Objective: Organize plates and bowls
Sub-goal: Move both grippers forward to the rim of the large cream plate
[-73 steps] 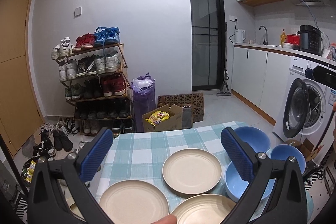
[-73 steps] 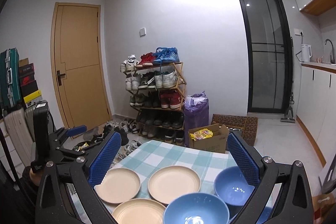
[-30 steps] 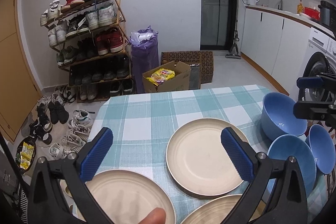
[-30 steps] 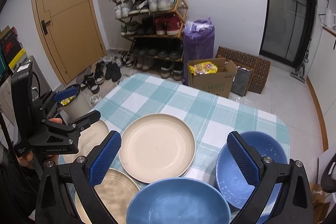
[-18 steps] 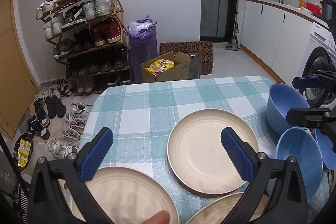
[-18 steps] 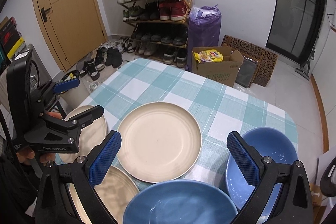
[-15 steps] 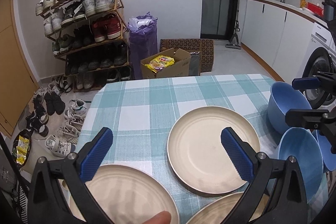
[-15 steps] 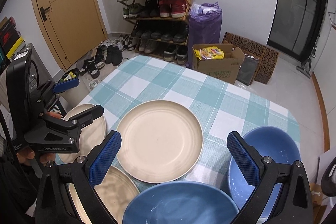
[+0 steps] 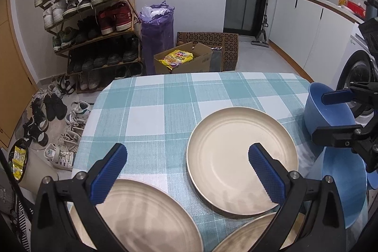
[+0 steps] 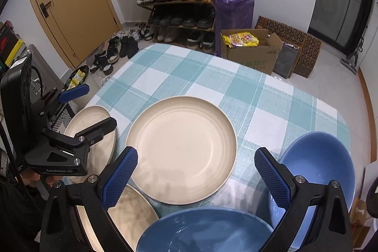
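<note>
Both your left gripper (image 9: 186, 163) and right gripper (image 10: 196, 169) stand open, empty. The round cream plastic plate (image 10: 181, 144) lies just ahead between the right fingers: probably light, stiff, slick. Grip its rim.

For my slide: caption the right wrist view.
Open right gripper hovers over a cream plate and blue bowls on a checked tablecloth.

Right gripper (image 10: 196, 172) (jaws wide apart) hangs over the middle cream plate (image 10: 182, 150), holding nothing.
</note>
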